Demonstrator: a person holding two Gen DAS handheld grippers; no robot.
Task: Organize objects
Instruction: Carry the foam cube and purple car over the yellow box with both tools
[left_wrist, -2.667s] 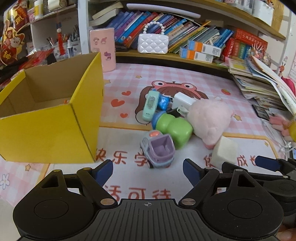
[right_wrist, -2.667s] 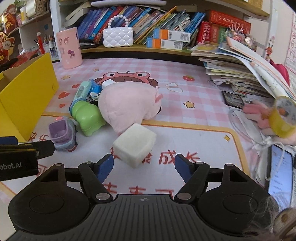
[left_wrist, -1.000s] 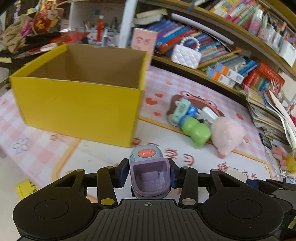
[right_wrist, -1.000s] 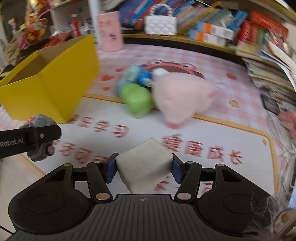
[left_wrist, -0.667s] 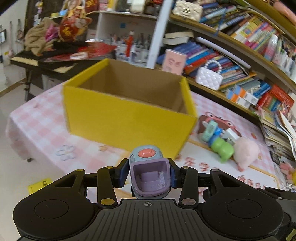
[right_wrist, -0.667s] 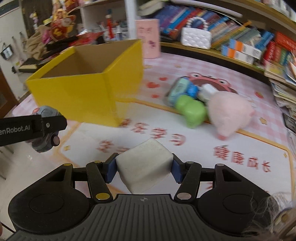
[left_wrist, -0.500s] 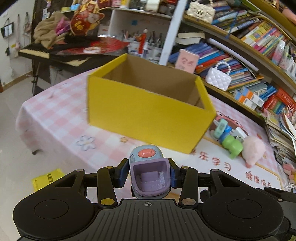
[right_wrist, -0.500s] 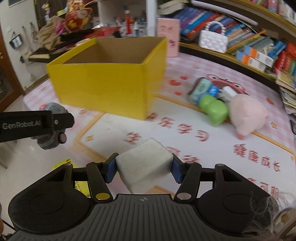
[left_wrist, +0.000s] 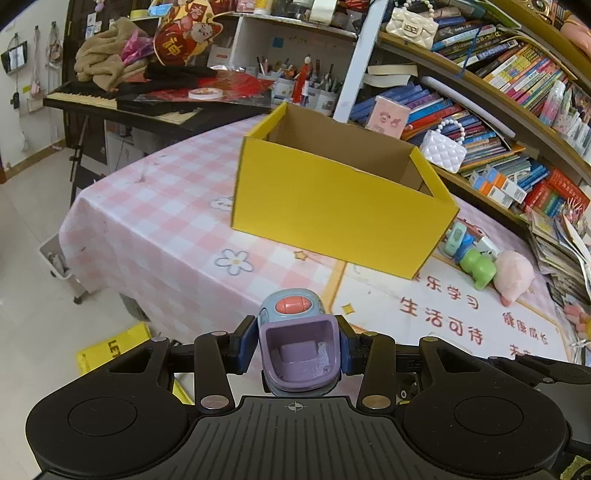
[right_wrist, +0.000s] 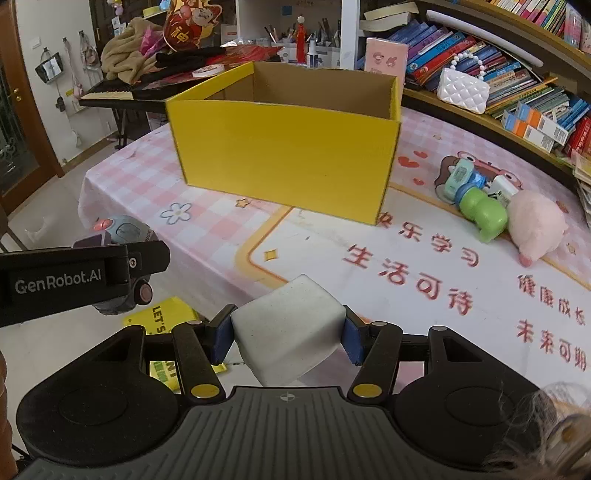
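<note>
My left gripper (left_wrist: 295, 343) is shut on a purple and blue toy truck (left_wrist: 298, 350), held in the air off the table's near edge. My right gripper (right_wrist: 286, 332) is shut on a white foam cube (right_wrist: 288, 326). In the right wrist view the left gripper's finger and the toy truck (right_wrist: 122, 236) show at the left. An open yellow cardboard box (left_wrist: 340, 199) (right_wrist: 288, 155) stands on the pink checked tablecloth ahead of both grippers. Beyond it to the right lie a green toy (left_wrist: 478, 267) (right_wrist: 482, 214), a pink plush (left_wrist: 515, 273) (right_wrist: 535, 221) and a mint toy (right_wrist: 458, 175).
Bookshelves (left_wrist: 498, 92) run along the back right, with a white quilted purse (left_wrist: 443, 151) and a pink cup (left_wrist: 388, 116). A keyboard (left_wrist: 110, 99) piled with clutter stands at the back left. The floor lies below me, with a yellow paper (left_wrist: 110, 350) on it.
Both grippers, each still holding its object, have pulled back and to the left off the table's edge. The yellow box now sits farther away and more to the right.
</note>
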